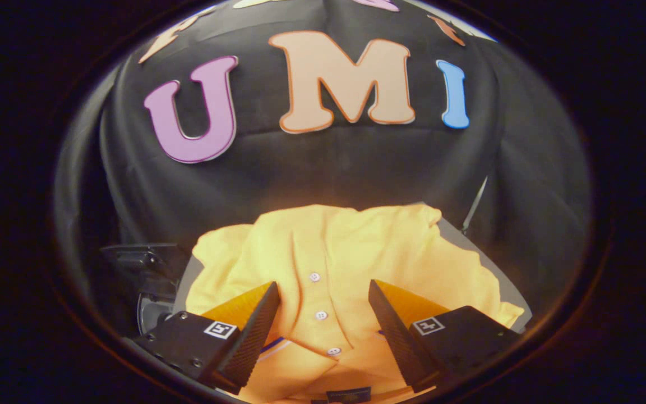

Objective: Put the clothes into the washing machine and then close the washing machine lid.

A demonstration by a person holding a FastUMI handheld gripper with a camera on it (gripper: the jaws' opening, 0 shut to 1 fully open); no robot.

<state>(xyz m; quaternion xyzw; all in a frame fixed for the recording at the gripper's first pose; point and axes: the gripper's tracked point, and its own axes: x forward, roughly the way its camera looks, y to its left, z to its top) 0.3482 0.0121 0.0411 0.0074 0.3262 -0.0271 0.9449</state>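
Grey tabletop (505,280); yellow shirt (356,252) between parted, perhaps hovering, tool (323,292) fingers.

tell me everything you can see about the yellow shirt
The yellow shirt is a soft knit polo-type garment lying loosely spread and rumpled on a grey surface. A button placket runs down its middle with three small white buttons, and the collar end, with a dark label and striped trim, lies nearest the camera. Folds bunch up at both sides. The claw is open, its fingers straddling the placket just above the fabric; whether they touch it cannot be told.
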